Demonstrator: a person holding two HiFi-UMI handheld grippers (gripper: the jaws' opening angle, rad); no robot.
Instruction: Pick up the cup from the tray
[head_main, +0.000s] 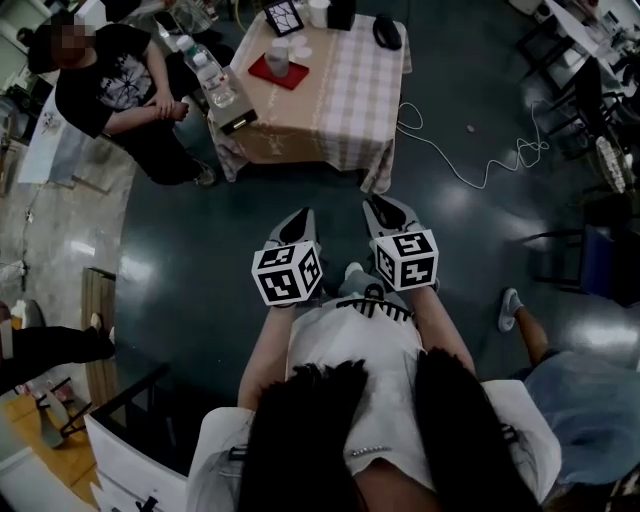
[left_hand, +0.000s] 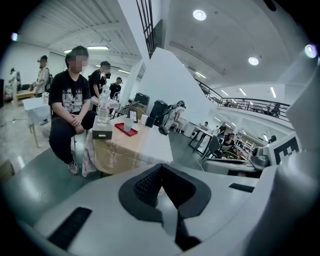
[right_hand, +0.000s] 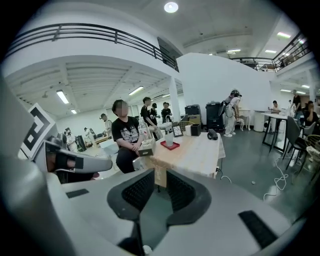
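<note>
**Both Claws Empty, Well Short of the Cup**

Standing on a dark glossy floor (head_main: 200, 250), well apart from a square table (head_main: 350, 90) draped in a pale checked cloth. Holding the grey left gripper (head_main: 303, 215) and the grey right gripper (head_main: 385, 207) side by side, low and out front, both aimed toward that table. With the left claw pinched together at its tips and nothing in it. With the right claw at a narrow slit, pads not quite meeting, only floor showing through the gap.

Far ahead of both: the translucent white plastic cup (head_main: 277, 55), upright on a flat red square tray (head_main: 285, 75) on the left part of the tabletop. Untouched by either claw.

Also in view: a seated person (head_main: 110, 75) in a black printed T-shirt just left of the table, clear water bottles (head_main: 205, 68) at the table edge beside that person, and a white cable (head_main: 480, 165) looped across the floor to the right.
</note>
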